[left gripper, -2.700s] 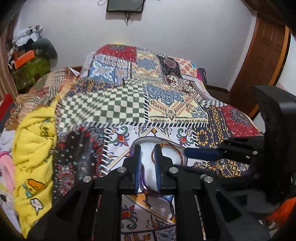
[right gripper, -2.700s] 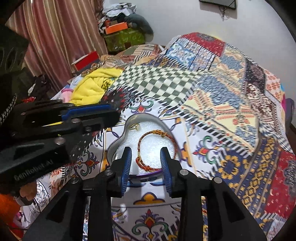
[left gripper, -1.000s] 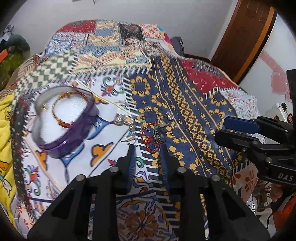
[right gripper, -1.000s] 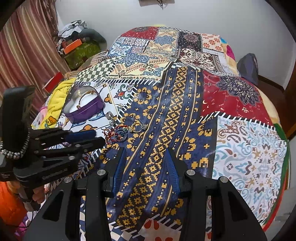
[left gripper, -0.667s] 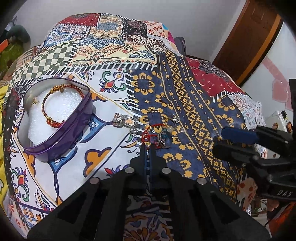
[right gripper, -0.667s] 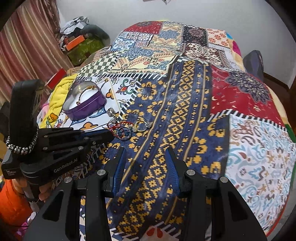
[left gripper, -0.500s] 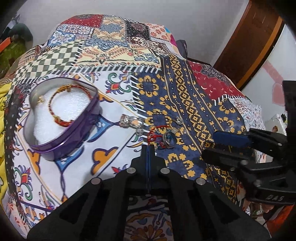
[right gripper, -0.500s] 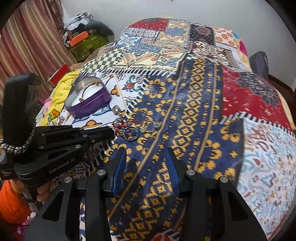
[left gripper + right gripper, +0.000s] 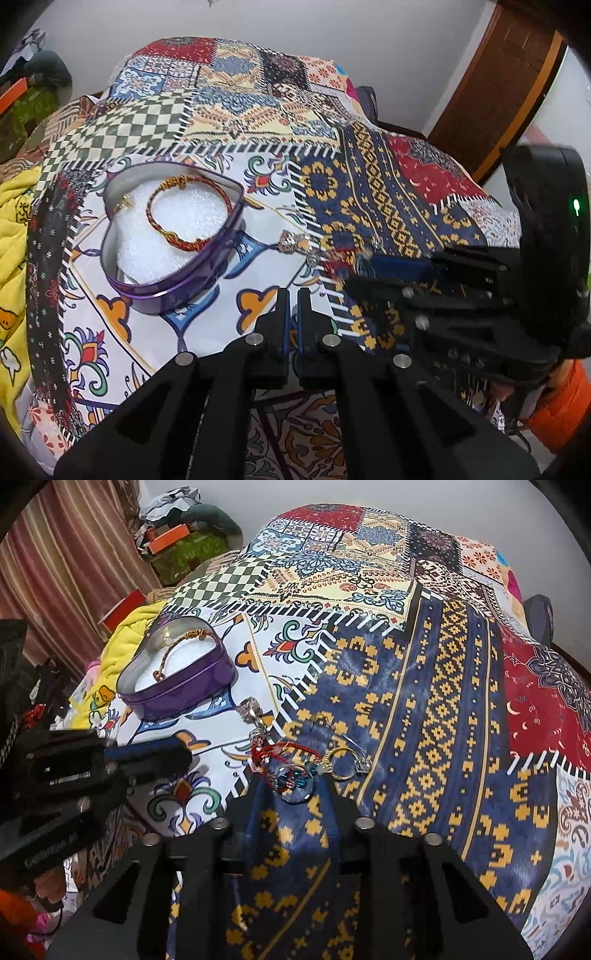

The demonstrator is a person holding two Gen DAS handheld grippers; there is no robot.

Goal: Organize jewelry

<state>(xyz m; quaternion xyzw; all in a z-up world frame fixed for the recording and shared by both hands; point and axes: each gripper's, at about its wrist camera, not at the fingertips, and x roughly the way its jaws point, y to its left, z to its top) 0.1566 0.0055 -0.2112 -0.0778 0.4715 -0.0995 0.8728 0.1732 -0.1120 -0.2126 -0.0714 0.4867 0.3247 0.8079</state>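
Patchwork bedspread (image 9: pixel 424 709) bearing a purple heart-shaped tin (image 9: pixel 177 679) with a beaded bracelet (image 9: pixel 186 212) inside. Right of the tin lies a jewelry pile (image 9: pixel 295 760). Right gripper (image 9: pixel 291 786), fingers spread wide, straddles the pile. Left gripper (image 9: pixel 291 299), fingers nearly together, holds nothing.

A heart-shaped tin (image 9: pixel 173 236) is sitting on the bedspread (image 9: pixel 424 709), with a bangle (image 9: pixel 188 212) lying inside it on the padding. To the tin's right, a cluster of jewelry (image 9: pixel 291 764) is lying on the bedspread, well apart from the tin. A blanket (image 9: pixel 14 229) is bunching along the bed's left edge.
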